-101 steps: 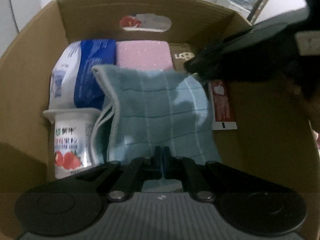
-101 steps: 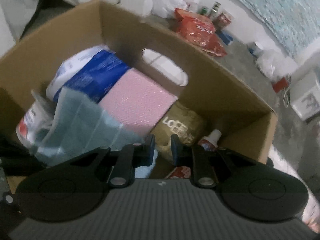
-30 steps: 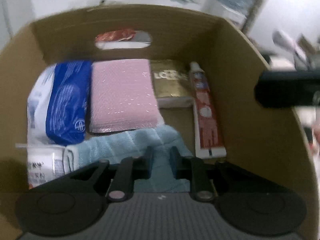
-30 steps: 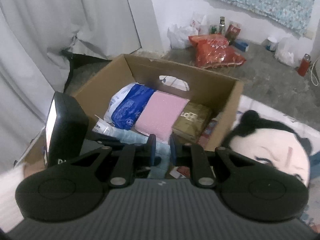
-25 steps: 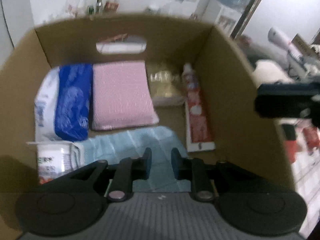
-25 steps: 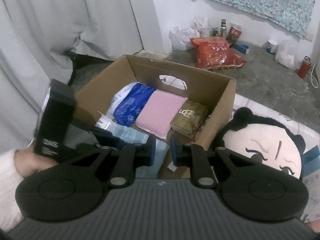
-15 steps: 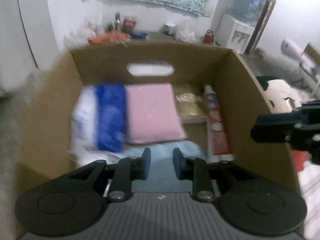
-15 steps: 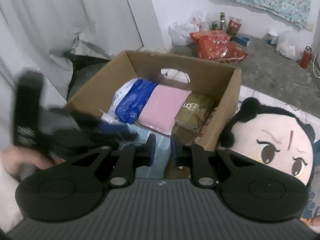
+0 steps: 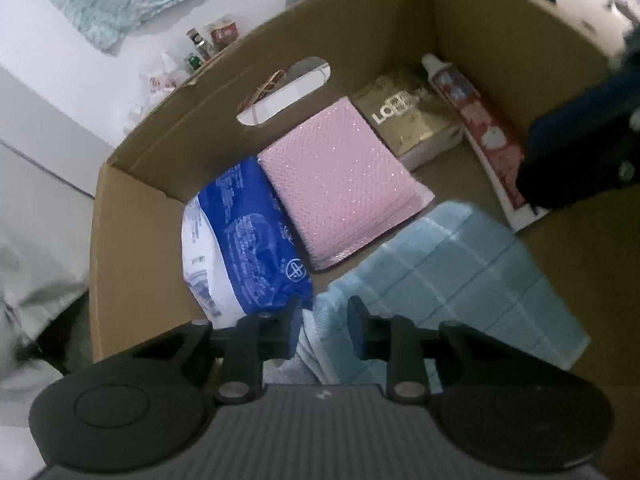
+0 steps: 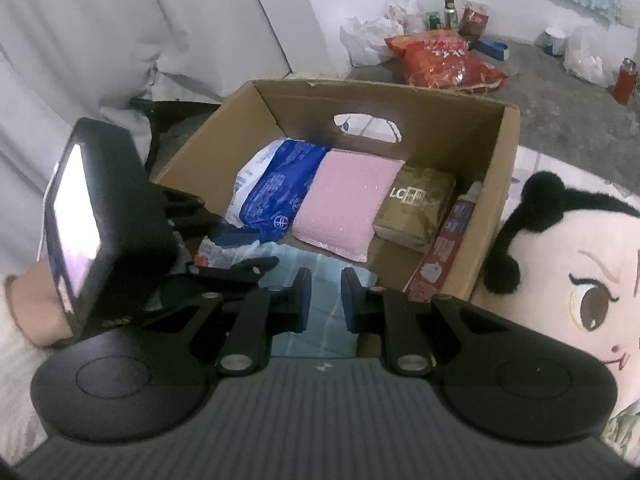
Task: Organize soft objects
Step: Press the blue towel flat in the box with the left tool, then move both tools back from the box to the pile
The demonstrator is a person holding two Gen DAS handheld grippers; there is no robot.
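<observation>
The left gripper point(image 9: 319, 318) hangs over the near end of the open brown cardboard box point(image 9: 132, 208), its jaws opening with nothing pressed between them, the folded light-blue checked towel point(image 9: 460, 280) lying just below and ahead. Beyond it lie the blue-and-white plastic pack point(image 9: 256, 240) and the flat pink textured pack point(image 9: 340, 184). The right gripper point(image 10: 325, 300), jaws narrow and empty, hovers above the towel with the round-faced black-haired plush doll point(image 10: 568, 272) outside the box to its right.

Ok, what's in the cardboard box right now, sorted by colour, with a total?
Blue: 2, the blue-and-white pack and the light blue towel.
Pink: 1, the pink pad.
Gold-brown: 1, the gold packet.
Red: 1, the red tube.
White with red print: 1, a cup, mostly hidden.
Total: 6.
</observation>
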